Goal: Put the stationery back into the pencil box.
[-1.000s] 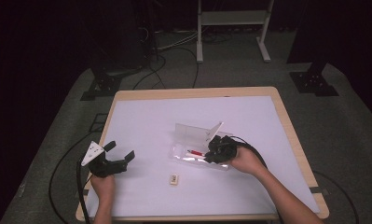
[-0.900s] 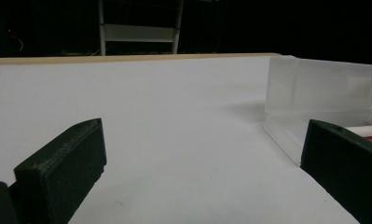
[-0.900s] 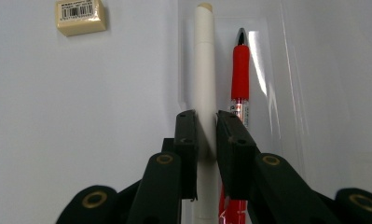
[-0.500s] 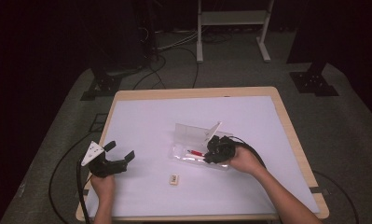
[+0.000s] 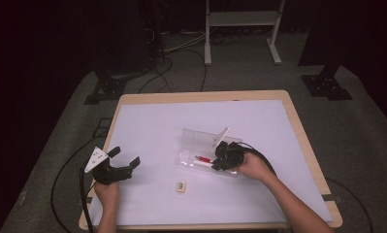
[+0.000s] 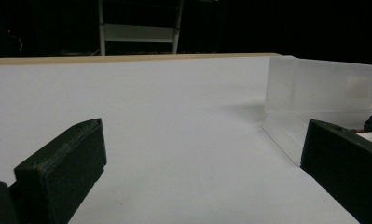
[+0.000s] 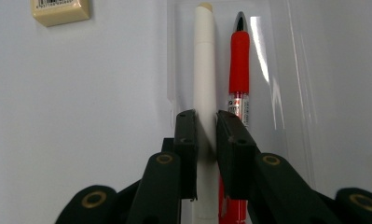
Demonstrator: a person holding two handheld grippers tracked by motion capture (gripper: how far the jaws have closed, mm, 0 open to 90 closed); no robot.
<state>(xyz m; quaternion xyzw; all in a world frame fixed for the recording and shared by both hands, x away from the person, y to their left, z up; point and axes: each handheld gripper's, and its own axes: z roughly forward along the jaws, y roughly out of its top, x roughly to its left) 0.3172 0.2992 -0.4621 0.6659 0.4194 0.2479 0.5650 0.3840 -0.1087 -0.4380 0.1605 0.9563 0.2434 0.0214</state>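
My right gripper [image 7: 206, 126] is clamping the white cylindrical stick [image 7: 205, 70], red plastic pen [image 7: 238, 65] just beside; my left gripper [image 5: 124, 160] is hanging wide open, empty.

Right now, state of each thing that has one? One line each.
Clear plastic pencil case: open, lid upright.
White pen: lying in the case, clamped by the right gripper.
Red pen: lying in the case, free.
Left gripper: open, empty.
Right gripper: shut on the white pen.
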